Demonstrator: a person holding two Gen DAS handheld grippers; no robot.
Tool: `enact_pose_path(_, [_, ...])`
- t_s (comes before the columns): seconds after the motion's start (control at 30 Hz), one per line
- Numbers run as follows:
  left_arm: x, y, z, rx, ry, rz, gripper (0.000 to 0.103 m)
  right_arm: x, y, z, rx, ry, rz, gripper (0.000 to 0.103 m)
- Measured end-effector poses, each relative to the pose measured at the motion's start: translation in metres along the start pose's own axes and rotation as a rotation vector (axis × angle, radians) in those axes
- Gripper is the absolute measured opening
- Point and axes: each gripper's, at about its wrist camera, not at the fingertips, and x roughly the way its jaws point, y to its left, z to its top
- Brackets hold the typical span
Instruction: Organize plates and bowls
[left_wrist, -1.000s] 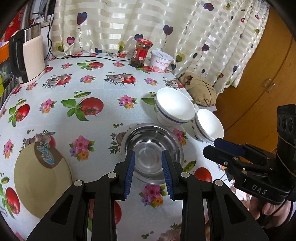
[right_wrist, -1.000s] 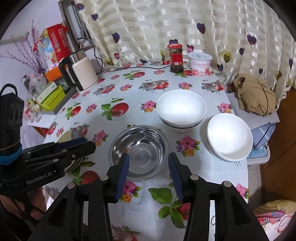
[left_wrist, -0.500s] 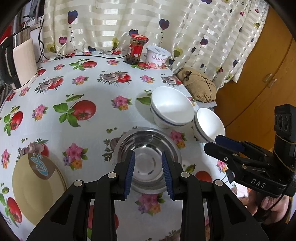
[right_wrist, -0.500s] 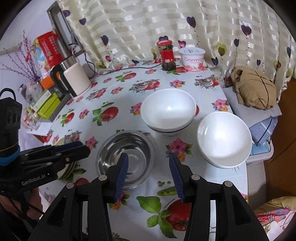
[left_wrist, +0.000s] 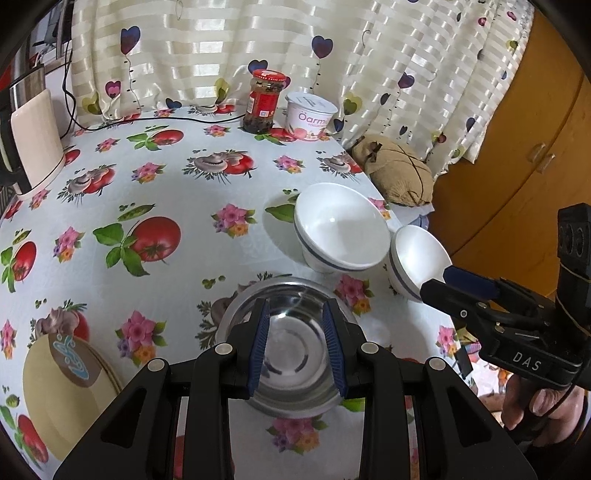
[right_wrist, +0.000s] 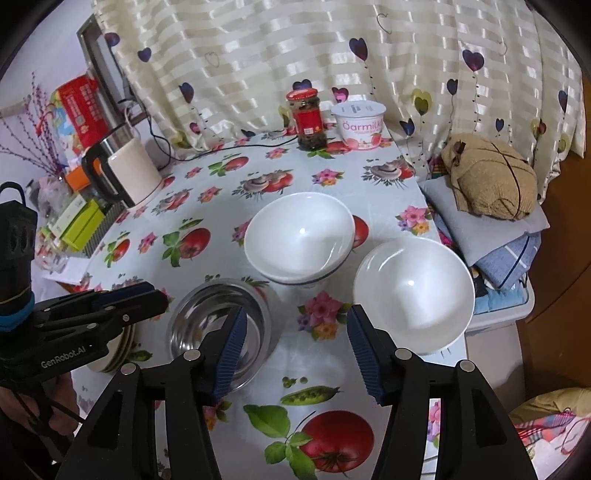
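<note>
Left tool (left_wrist: 295, 343) poised over steel bowl (left_wrist: 291, 332), pads parted and released, nothing gripped; right tool (right_wrist: 293, 347) opening, nothing between its pads, only flowered cloth of counter (right_wrist: 207, 206) below the gap.

Steel bowl upright on counter, near front edge; large white bowl (right_wrist: 301, 240) just behind it, resting on a second bowl (blue-ringed rim visible beneath); small white bowl (right_wrist: 413, 291) to the right, at counter's right edge, apart from the large one.

Tan plates (left_wrist: 55, 391) stacked at left front of counter, well apart from the white bowls; brown patch with blue mark on the top plate.

At back of counter, against curtain (right_wrist: 295, 44): jar (right_wrist: 308, 118) with red lid, tub (right_wrist: 360, 125) just beside it; kettle (right_wrist: 122, 173) at back left.

Off counter's right side: folded cloths under a brown bundle (right_wrist: 491, 177).
</note>
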Motion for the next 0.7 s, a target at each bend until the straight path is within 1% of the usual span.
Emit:
enact_pose_path(0.47, [0.034, 0.004, 0.032, -0.032, 0.009, -0.016, 0.031, 0.031, -0.015, 0.027, 0.007, 0.018, -0.043, 0.057])
enact_pose_path(0.7, [0.048, 0.003, 0.042, -0.04, 0.007, -0.026, 0.031, 0.045, -0.021, 0.038, -0.003, 0.029, -0.057, 0.056])
